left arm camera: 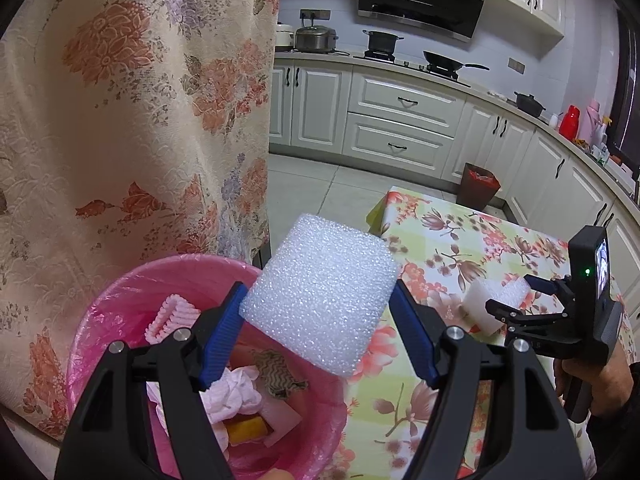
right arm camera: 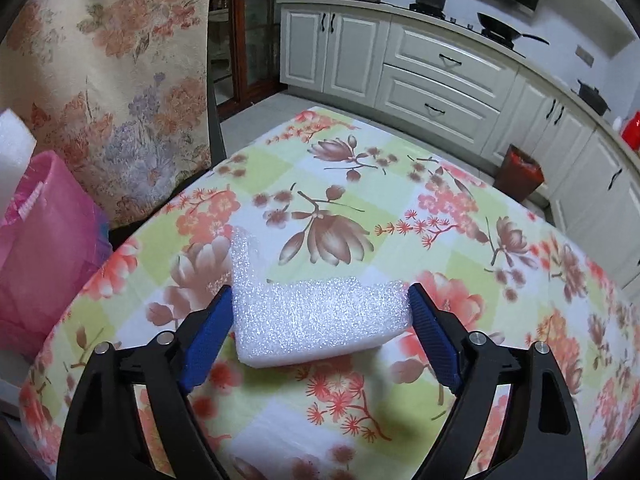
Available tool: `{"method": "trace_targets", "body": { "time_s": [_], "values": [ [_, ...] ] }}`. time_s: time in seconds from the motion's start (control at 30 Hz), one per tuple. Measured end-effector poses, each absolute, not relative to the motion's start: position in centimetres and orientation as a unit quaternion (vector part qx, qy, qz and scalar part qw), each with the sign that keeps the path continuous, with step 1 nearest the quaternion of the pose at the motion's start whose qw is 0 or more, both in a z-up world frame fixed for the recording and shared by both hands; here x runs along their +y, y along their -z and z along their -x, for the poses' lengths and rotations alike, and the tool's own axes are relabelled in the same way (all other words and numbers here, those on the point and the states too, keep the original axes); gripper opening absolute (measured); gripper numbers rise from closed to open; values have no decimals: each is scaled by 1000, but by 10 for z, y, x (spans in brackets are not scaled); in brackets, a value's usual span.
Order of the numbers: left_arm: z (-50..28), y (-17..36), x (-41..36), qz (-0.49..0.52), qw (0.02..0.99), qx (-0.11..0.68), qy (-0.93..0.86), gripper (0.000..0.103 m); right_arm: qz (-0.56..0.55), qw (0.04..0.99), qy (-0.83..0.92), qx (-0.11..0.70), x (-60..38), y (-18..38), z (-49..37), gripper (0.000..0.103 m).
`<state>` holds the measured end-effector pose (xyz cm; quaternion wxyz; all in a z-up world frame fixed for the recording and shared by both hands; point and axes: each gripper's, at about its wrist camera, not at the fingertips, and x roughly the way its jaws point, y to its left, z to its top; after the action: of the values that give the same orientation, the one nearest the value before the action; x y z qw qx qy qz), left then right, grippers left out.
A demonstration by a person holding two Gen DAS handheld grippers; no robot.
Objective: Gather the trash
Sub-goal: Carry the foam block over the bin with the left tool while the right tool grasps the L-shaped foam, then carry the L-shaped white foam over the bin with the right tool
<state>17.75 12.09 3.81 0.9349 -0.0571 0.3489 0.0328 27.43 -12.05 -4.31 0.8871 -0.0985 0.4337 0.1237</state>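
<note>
My left gripper [left arm camera: 319,300] is shut on a white foam block [left arm camera: 316,264], which hangs over the pink-lined trash bin [left arm camera: 120,300]. Inside the bin lie tissues, a pink ridged piece and other scraps. On the table's floral cloth [right arm camera: 340,200] rests an L-shaped white foam piece [right arm camera: 312,320]. My right gripper [right arm camera: 321,292] straddles it, a blue pad touching each end. The left wrist view shows that gripper [left arm camera: 508,292] at the right with the L-shaped foam piece [left arm camera: 478,304] between its fingers. The pink bin [right arm camera: 44,248] and the foam block [right arm camera: 12,148] show at the left edge of the right wrist view.
A floral curtain [left arm camera: 120,120] hangs just behind the pink bin. A brown bin [left arm camera: 478,184] stands on the floor past the table's far corner, in front of white kitchen cabinets [left arm camera: 400,120]. A person's hand [left arm camera: 600,384] grips the right tool's handle.
</note>
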Motion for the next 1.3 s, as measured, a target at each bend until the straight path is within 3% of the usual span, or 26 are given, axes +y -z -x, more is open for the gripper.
{"method": "trace_targets", "body": {
  "time_s": [0.27, 0.83, 1.3],
  "values": [
    [-167, -47, 127, 59, 937, 341, -40, 70, 85, 900, -123, 410, -123, 19, -265, 80],
    [-118, -81, 175, 69, 944, 310, -91, 70, 57, 929, -168, 324, -89, -86, -224, 80],
    [-87, -89, 202, 77, 941, 306, -126, 70, 60, 924, -234, 297, -31, -120, -199, 80]
  ]
}}
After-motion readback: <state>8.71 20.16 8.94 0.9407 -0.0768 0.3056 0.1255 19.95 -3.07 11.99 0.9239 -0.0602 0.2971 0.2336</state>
